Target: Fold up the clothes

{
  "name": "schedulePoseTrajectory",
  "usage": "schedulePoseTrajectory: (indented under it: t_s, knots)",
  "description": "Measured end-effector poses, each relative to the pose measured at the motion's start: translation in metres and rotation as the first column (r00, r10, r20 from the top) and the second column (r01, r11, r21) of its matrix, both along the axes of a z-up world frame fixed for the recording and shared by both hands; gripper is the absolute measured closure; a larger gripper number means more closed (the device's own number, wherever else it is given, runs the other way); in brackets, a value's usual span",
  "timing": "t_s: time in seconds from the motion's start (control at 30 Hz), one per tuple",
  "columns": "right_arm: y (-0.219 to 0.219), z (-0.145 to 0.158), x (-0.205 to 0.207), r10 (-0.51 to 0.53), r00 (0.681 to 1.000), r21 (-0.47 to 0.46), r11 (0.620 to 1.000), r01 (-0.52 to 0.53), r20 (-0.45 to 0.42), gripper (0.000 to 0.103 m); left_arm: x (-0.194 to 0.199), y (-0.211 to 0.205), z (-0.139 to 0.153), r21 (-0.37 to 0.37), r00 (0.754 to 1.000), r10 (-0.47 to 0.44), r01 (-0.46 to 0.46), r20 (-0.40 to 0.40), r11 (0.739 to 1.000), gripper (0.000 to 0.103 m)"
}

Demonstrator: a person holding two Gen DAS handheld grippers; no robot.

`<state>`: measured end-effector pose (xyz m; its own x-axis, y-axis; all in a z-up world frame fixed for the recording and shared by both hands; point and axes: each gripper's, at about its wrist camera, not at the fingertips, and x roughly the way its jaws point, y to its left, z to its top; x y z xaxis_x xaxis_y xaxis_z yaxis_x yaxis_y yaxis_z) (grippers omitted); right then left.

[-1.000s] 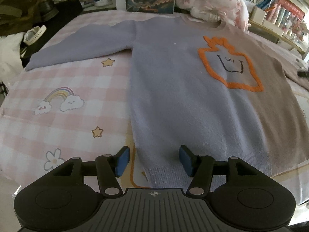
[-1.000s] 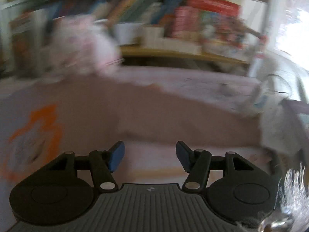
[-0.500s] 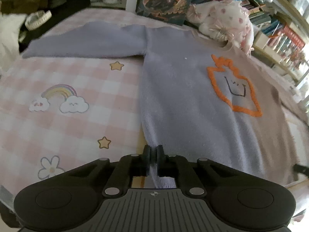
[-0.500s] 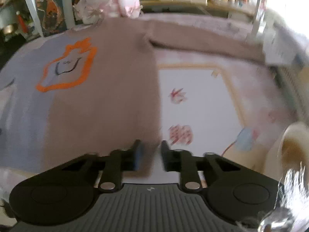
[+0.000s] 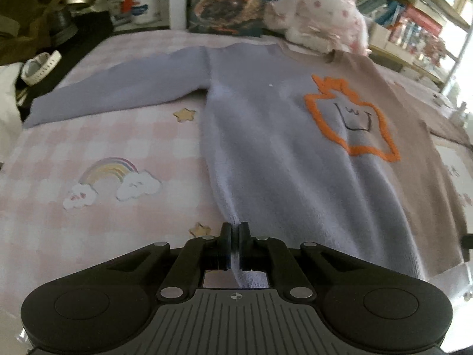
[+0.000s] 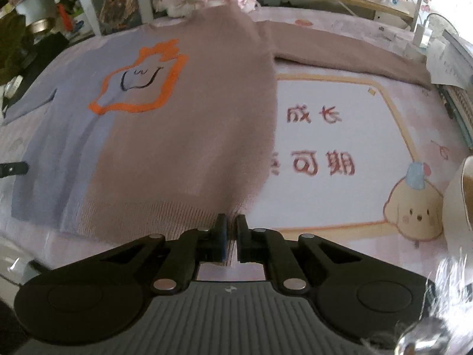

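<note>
Between the pads of the left gripper (image 5: 235, 233) and of the right gripper (image 6: 230, 227), both clamped together on cloth, the sweater (image 5: 295, 153) is lying flat ahead, its two hem corners pinched; lifting both evenly is probably keeping the fold square.

Sweater corner in left tongs (image 5: 235, 238): the hem of the sweater (image 5: 295, 153) is covered by the closed pads.
Right tongs (image 6: 230, 230): the pinched hem edge is hidden.
Plush toy (image 5: 319, 20): blurred.
Shelf books (image 5: 414, 26): titles too small to read.
Cup (image 6: 461, 201): cut off by the picture's edge.
</note>
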<state>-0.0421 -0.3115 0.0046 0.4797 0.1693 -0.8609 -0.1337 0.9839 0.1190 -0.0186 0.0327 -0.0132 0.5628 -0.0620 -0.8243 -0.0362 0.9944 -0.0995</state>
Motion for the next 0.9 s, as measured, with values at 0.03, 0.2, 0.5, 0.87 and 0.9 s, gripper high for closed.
schedulePoseTrajectory:
  t_s: [0.03, 0.2, 0.5, 0.87, 0.9]
  knots:
    - [0.001, 0.000, -0.003, 0.009, 1.000, 0.000, 1.000, -0.009, -0.006, 0.097, -0.002, -0.001, 0.000, 0.000, 1.000, -0.012, 0.012, 0.000, 1.000, 0.099]
    - [0.010, 0.001, -0.004, 0.063, 0.998, 0.028, 0.998, -0.063, -0.025, 0.097, 0.002, 0.008, 0.000, -0.017, 1.000, -0.025, 0.025, -0.005, 1.000, 0.099]
    - [0.003, 0.001, 0.006, -0.016, 0.999, -0.087, 0.996, 0.020, 0.039, 0.098, -0.002, 0.002, -0.001, -0.014, 0.999, -0.037, 0.037, 0.009, 0.999, 0.099]
    - [0.014, -0.001, -0.005, 0.022, 0.998, -0.093, 0.996, -0.017, 0.053, 0.098, 0.003, 0.022, -0.003, 0.002, 0.999, 0.026, -0.026, 0.041, 1.000, 0.099]
    - [0.015, -0.002, -0.004, 0.024, 0.998, -0.095, 0.995, -0.019, 0.055, 0.098, 0.003, 0.022, -0.003, 0.009, 0.999, 0.017, -0.017, 0.043, 1.000, 0.099]
